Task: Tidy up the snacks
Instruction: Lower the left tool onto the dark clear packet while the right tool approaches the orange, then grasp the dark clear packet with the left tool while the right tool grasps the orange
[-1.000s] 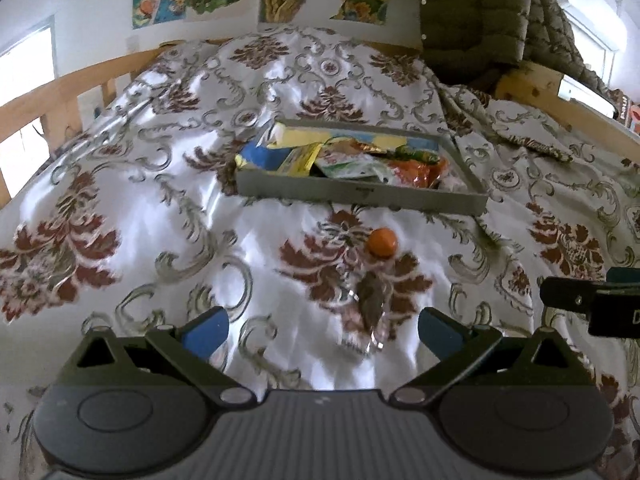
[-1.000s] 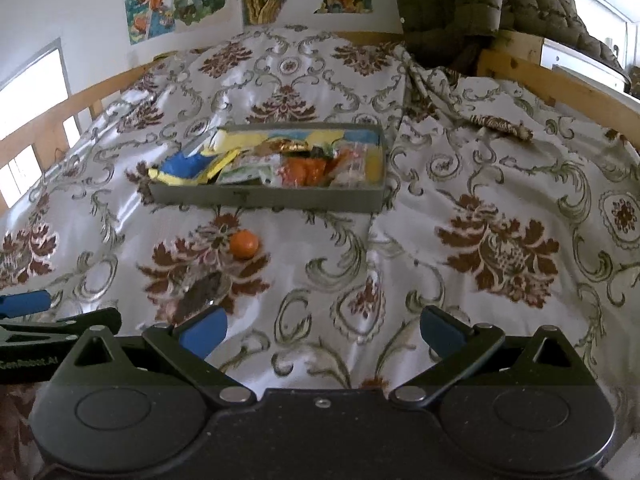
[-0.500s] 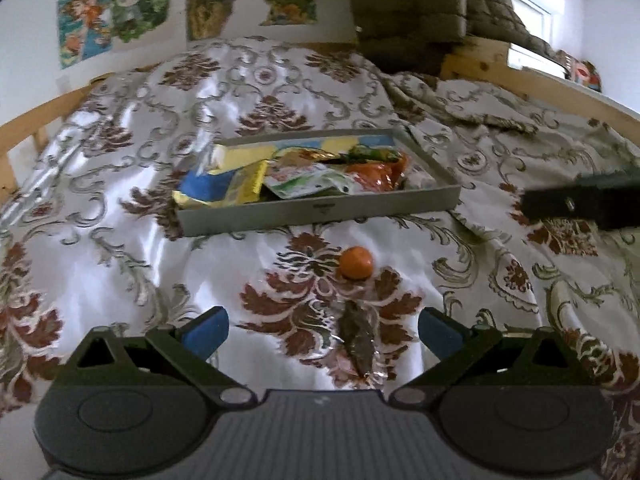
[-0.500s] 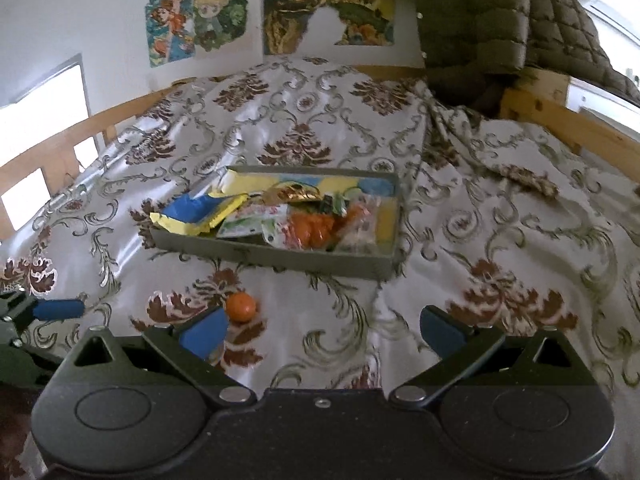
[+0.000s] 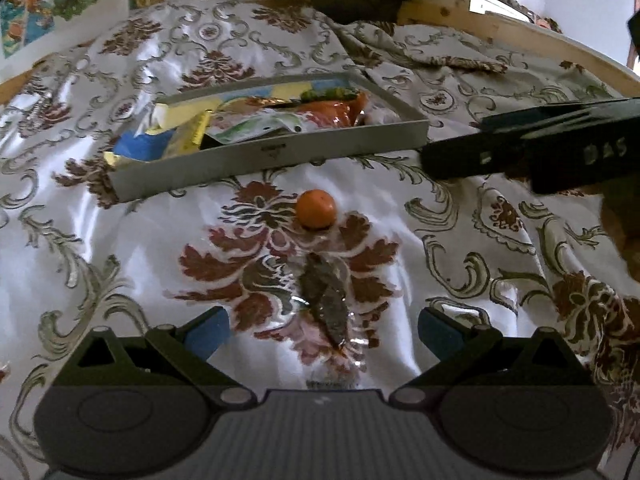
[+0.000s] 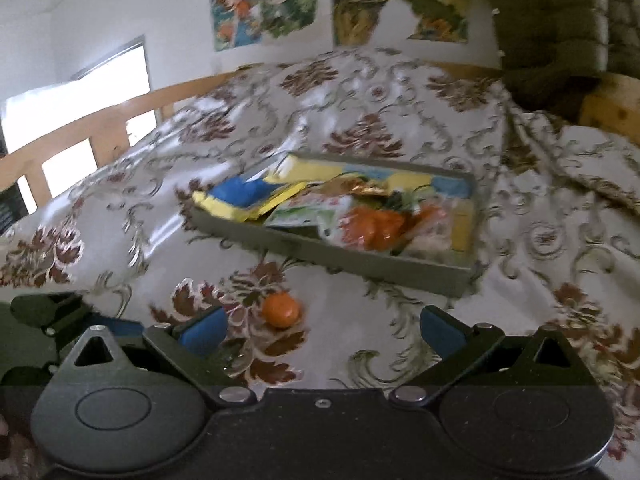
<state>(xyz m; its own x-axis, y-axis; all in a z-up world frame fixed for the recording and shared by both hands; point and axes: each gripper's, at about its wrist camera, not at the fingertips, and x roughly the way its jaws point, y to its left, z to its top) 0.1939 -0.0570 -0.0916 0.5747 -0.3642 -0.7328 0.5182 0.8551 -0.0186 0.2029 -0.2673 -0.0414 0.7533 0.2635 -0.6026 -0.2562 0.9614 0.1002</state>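
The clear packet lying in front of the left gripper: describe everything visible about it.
The clear packet is a small see-through wrapper, plastic by its sheen, holding dark brownish pieces; what they are cannot be told. It lies flat and lengthwise on the patterned bedspread, over a red floral motif, between the open fingers of the left gripper, untouched by them. The small orange ball sits just beyond it, apart, and the grey tray lies further back.

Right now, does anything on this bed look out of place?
Yes. A small orange ball-shaped snack and a clear packet of something dark lie loose on the bedspread, outside the grey tray that holds the other snacks. One yellow wrapper overhangs the tray's corner.
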